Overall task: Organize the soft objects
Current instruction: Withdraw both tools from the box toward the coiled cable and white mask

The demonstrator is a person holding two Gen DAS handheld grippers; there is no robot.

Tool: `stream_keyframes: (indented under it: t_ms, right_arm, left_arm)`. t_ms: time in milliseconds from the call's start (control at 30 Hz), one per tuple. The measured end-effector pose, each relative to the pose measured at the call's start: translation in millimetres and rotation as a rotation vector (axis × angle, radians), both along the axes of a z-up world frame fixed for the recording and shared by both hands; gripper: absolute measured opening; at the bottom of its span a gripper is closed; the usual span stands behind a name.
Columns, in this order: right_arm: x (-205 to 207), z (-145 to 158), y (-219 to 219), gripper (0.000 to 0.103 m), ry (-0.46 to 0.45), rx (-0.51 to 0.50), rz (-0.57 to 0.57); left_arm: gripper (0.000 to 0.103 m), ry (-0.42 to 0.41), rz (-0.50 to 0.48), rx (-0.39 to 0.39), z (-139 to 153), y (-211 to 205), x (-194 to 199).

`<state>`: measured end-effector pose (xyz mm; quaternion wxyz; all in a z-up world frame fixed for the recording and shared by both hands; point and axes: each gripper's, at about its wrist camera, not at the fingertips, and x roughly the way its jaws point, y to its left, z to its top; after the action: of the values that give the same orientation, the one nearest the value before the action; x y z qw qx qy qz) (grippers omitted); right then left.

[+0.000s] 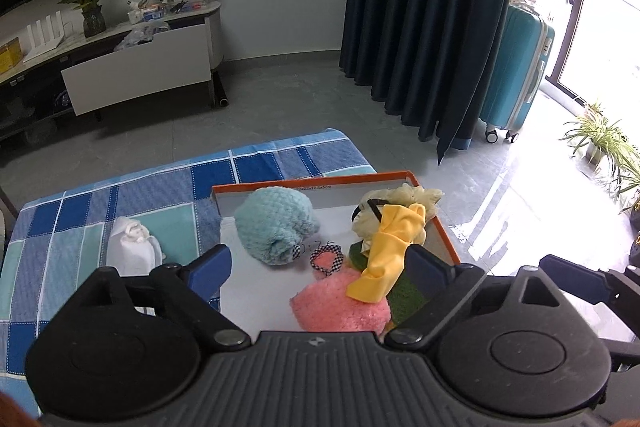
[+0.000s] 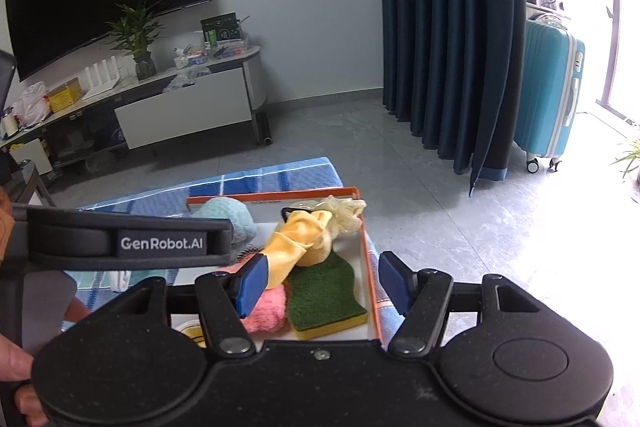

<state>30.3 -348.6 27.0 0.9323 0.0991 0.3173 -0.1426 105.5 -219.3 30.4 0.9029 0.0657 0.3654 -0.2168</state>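
Hovering spread wide, both grippers hang above the tray's yellow cloth.

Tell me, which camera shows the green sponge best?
The right wrist view: the sponge lies open in the tray, green top and yellow edge plain. In the left wrist view only a green strip shows, behind the yellow cloth and a gripper finger.

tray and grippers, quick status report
Left gripper open, empty. Right gripper open, empty. White cloth outside the orange tray, on the blue plaid cover. Nothing blocking.
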Motion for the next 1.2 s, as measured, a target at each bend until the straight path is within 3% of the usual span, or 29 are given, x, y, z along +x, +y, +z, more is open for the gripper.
stream_keyframes:
  t_ms: [1200]
  right_arm:
    - [13,-9,101,0.076,0.068,0.001,0.242]
  left_arm:
    - [0.099,0.011,0.246,-0.012,-8,122,-31]
